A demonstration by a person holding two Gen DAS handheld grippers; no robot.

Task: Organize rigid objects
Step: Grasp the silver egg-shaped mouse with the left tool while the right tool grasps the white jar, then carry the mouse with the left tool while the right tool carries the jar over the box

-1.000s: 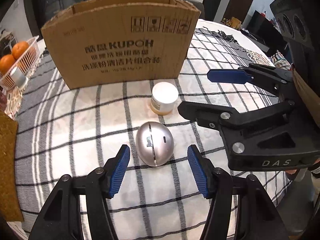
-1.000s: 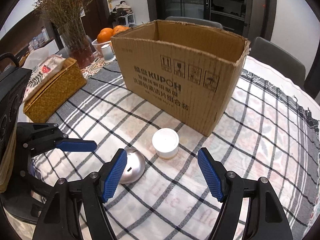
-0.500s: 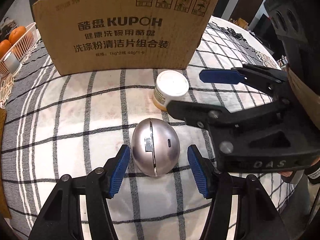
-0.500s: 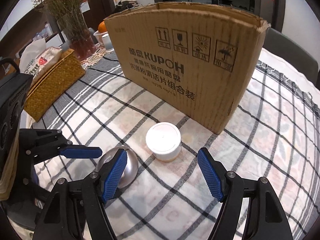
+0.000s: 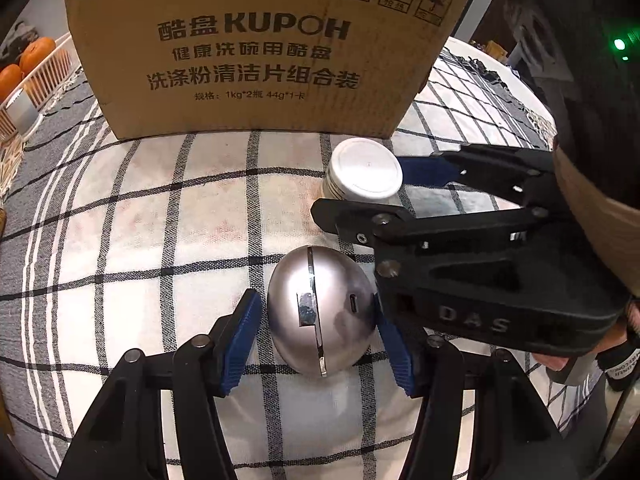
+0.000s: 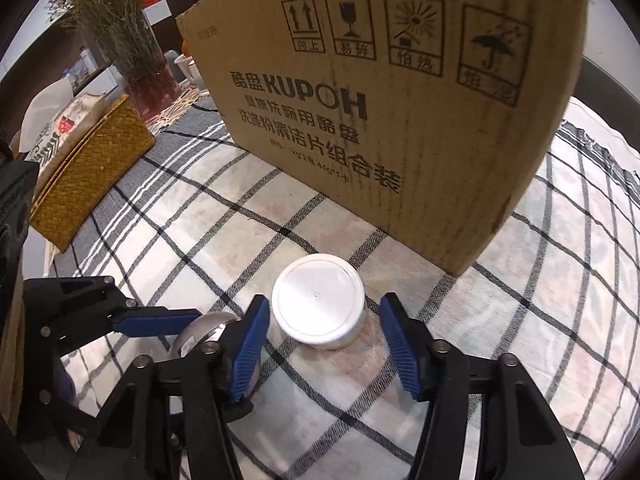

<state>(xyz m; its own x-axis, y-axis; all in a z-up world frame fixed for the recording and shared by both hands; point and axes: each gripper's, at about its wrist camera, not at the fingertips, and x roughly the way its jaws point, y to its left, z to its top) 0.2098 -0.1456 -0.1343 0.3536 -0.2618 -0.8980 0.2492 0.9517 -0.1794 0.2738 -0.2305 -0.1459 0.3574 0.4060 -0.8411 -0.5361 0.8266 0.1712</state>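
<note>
Tablecloth (image 5: 168, 216): checked black on white, spread under everything you are working on.
Cardboard box (image 5: 264, 52): stands upright at the far side, printed face toward you.
Your right gripper (image 6: 324, 346): jaws apart, straddling the white-lidded jar (image 6: 318, 306) just in front of the box; small gaps show on both sides.
Your left gripper (image 5: 316, 338): jaws apart around the silver egg-shaped object (image 5: 320, 314) on the cloth; right pad looks touching, left pad just clear.
</note>
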